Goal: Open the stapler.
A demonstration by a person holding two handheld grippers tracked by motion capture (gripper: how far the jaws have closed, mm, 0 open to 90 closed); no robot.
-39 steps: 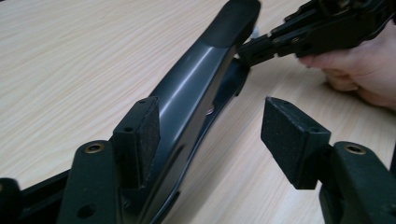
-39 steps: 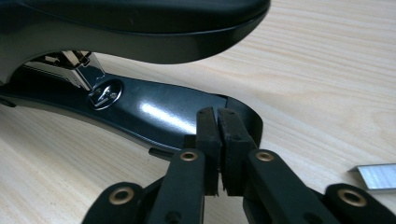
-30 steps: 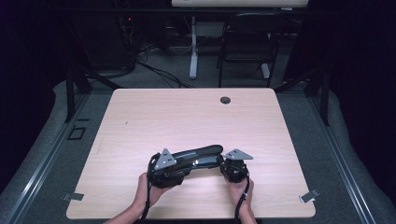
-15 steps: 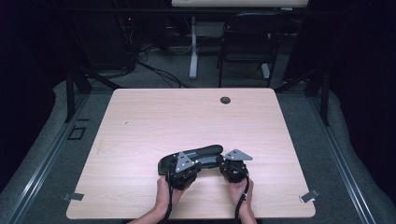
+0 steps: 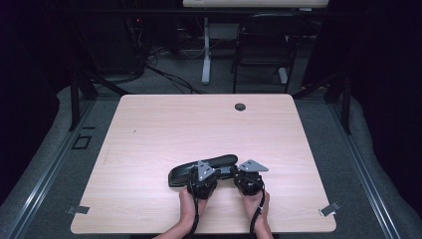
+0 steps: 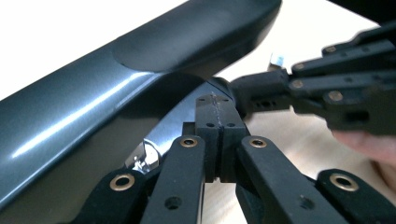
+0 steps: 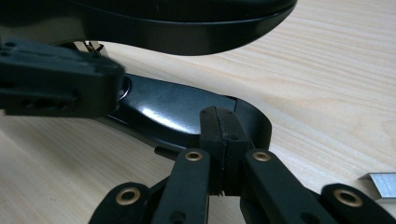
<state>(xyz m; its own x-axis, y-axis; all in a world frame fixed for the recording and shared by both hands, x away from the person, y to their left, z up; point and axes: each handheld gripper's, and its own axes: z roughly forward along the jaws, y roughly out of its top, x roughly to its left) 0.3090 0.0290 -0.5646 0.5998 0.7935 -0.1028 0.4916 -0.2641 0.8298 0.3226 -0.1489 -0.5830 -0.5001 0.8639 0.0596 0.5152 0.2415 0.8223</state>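
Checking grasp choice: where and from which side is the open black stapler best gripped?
Probably its raised top arm, pinched across its narrow sides from above: it is slim and stands clear of the base, which lies flat on the table.

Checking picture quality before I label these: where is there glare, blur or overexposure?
Left gripper view: the table behind the stapler is blown out white, and a bright streak runs along its lid. Right gripper view: a small glare spot on the stapler's base, the near left gripper blurred. High view: table evenly lit, surroundings dark.
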